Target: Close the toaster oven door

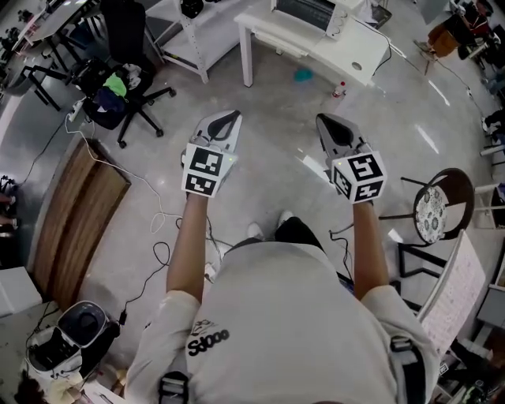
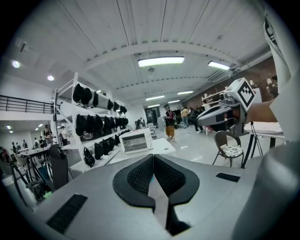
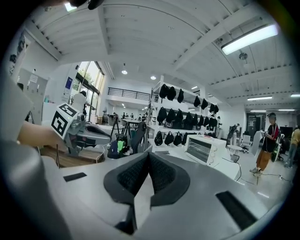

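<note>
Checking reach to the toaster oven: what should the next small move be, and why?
Probably step toward the white table: the toaster oven sits on it far ahead, while the left gripper and right gripper, both shut and empty, hang over floor well short of it.

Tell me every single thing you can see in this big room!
toaster oven: one, white, on the table far ahead
table: one, white, top of the head view
teal thing: one, teal, on the floor beside the table
bottle: one, pale, on the floor by the table
office chair: one, black, upper left
stool: one, dark frame and patterned round seat, right
wooden board: one, brown, on the floor at left
bags: many, black, on white shelves
left gripper: one, grey, jaws together, nothing between
right gripper: one, grey, jaws together, nothing between
</note>
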The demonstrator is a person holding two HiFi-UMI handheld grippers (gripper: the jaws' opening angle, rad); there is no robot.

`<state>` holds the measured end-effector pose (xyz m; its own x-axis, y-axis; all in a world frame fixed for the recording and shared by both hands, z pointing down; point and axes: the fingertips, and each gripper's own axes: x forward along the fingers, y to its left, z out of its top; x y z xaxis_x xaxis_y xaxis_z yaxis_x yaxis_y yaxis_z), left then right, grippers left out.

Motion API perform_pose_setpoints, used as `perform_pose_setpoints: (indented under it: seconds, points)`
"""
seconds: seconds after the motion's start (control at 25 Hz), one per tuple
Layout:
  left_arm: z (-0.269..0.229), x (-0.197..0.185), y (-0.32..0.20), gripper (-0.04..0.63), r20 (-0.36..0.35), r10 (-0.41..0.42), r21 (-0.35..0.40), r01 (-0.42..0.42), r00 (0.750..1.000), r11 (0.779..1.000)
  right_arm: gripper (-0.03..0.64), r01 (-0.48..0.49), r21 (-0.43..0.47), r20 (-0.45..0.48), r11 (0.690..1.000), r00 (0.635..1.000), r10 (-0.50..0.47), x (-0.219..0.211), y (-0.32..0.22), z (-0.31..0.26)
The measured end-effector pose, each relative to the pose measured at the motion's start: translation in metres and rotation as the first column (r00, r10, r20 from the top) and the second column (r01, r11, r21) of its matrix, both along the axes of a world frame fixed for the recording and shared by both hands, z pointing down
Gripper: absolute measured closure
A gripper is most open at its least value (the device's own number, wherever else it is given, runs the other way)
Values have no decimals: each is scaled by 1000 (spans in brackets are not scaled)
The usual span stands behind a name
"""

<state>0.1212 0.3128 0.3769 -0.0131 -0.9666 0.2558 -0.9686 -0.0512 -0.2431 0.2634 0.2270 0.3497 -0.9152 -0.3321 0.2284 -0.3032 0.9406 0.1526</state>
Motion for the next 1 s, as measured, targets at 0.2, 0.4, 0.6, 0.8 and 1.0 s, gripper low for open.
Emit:
perform_pose_setpoints:
  seconds: [0.2, 0.4, 0.6, 0.8, 1.0]
  points:
    - [10, -24, -11, 577, -18, 4, 2, -4, 1000, 1000, 609, -15, -8, -2, 1000, 1000, 15, -24, -16, 8]
    - [13, -53, -44, 577, -25, 16, 10, -16, 1000, 1000, 609, -19, 8, 20, 1000, 1000, 19, -53, -46, 6]
    - [3, -97, -98, 577, 8, 16, 34, -16, 1000, 999, 609, -12, 2, 44, 1000, 999, 12, -95, -100, 10]
    - [11, -153, -175, 577, 6, 15, 10, -15, 1000, 1000, 609, -11, -18, 56, 1000, 998, 12, -150, -177, 15]
    - [5, -191, -271, 577, 6, 23, -12, -23, 1000, 1000, 609, -15, -46, 26, 999, 1000, 16, -185, -269, 20]
